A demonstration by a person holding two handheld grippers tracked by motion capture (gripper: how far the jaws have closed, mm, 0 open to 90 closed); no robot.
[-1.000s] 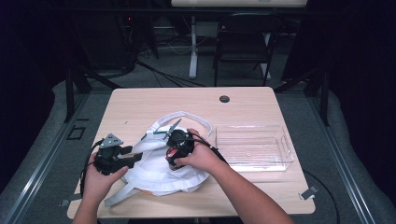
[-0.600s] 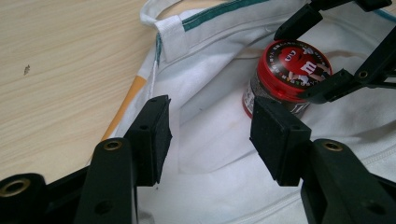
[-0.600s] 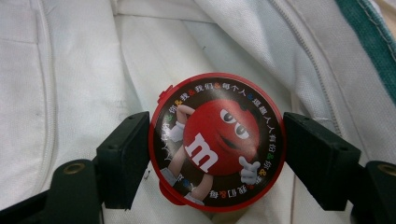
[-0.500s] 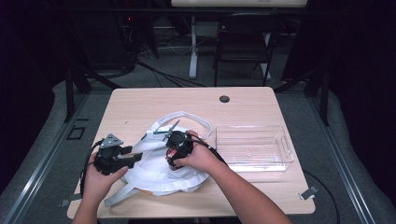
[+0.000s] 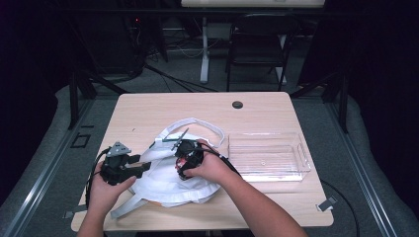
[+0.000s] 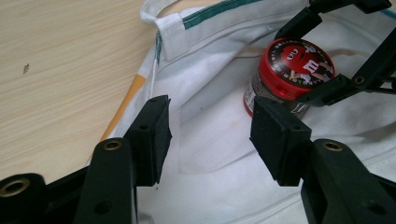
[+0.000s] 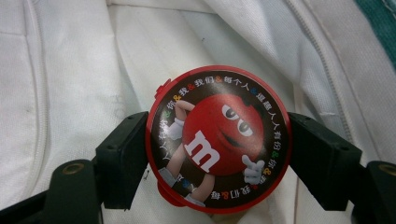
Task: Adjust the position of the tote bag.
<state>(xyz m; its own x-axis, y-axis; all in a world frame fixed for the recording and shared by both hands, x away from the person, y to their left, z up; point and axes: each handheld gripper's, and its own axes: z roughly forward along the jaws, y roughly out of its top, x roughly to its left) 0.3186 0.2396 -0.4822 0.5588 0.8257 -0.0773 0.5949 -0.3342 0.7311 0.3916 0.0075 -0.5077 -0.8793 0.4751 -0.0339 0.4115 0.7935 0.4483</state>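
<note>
Gripping a red-lidded tin (image 7: pixel 218 140) between its two pads, the right claw (image 5: pixel 185 159) is sitting over the middle of a white bag (image 5: pixel 163 180) that is lying crumpled on the near half of the tabletop (image 5: pixel 148 111). From the right gripper view the pads are pressing against opposite sides of the round lid, which is showing a red cartoon candy figure ringed with small lettering, and white cloth is lying all around beneath it. From the left gripper view the tin (image 6: pixel 287 74) is standing on the cloth just beyond the left claw (image 6: pixel 210 133), whose jaws are standing apart with nothing between them but cloth. That left claw (image 5: pixel 141 168) is resting at the bag's left edge, a hand (image 5: pixel 106 190) wrapped round its body, while the other hand (image 5: pixel 212 168) is holding the right one. A green-trimmed hem and a strap (image 5: pixel 200 126) are trailing from the bag toward the far side. A clear tray (image 5: pixel 269 155) is sitting just right of the bag, near the tabletop's right edge, apart from both claws. A dark round grommet (image 5: pixel 237 104) is showing near the far edge.
</note>
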